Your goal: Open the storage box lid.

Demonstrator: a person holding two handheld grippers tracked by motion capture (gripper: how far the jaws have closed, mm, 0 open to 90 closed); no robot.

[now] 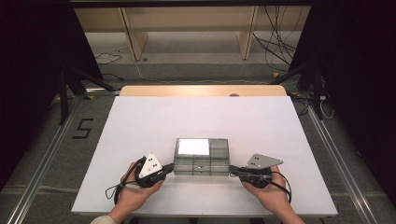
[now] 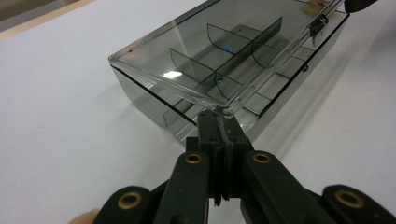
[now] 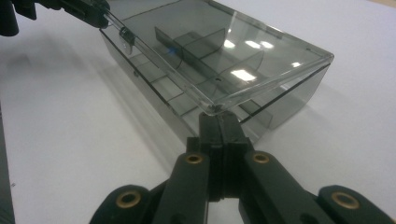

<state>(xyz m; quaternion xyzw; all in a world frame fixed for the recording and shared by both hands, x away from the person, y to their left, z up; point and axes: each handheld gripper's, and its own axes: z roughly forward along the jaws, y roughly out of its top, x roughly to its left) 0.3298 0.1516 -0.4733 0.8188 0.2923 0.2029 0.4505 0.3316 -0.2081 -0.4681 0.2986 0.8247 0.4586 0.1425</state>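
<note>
Both my grippers — left (image 2: 219, 116) and right (image 3: 219, 116) — are clenched, tips under the lid (image 1: 201, 148) corners of the box (image 1: 201, 168), lid barely lifted — opening just begun.

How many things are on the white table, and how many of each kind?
Clear box: 1
Claws: 2, the left claw and the right claw, each shut at a front corner of the box
Total: 3
</note>
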